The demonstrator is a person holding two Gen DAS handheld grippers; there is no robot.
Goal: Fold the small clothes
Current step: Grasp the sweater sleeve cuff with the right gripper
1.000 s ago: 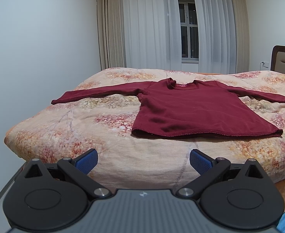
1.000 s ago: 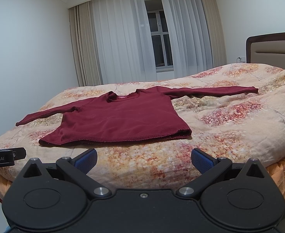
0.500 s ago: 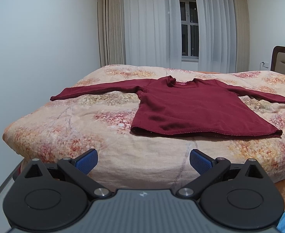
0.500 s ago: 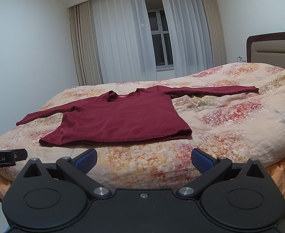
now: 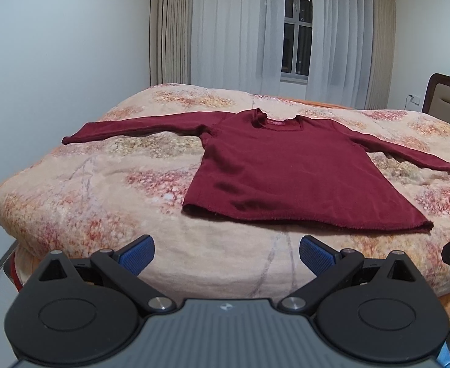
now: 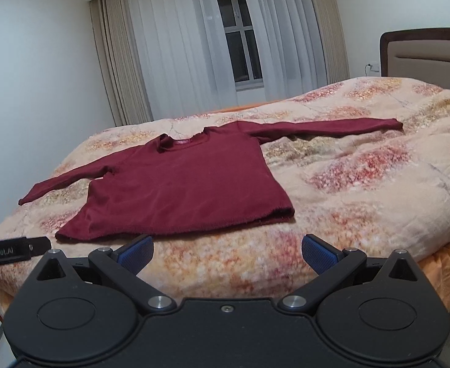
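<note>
A small dark red long-sleeved shirt (image 5: 286, 168) lies flat on the bed, front down or up I cannot tell, both sleeves spread out sideways, hem toward me. It also shows in the right wrist view (image 6: 188, 187). My left gripper (image 5: 226, 253) is open and empty, held short of the hem near the bed's front edge. My right gripper (image 6: 226, 253) is open and empty, also short of the hem, to the right of the left one. The left gripper's side (image 6: 13, 250) shows at the left edge of the right wrist view.
The bed has a floral peach quilt (image 5: 102, 190) with rumpled folds on its right side (image 6: 393, 184). A padded headboard (image 6: 427, 52) stands at the right. Curtains and a window (image 5: 295, 46) are behind the bed; a white wall (image 5: 56, 61) is on the left.
Both grippers have risen and tipped a little downward over the bed, so the shirt is seen more from above. The shirt has not moved. Both stay open.
</note>
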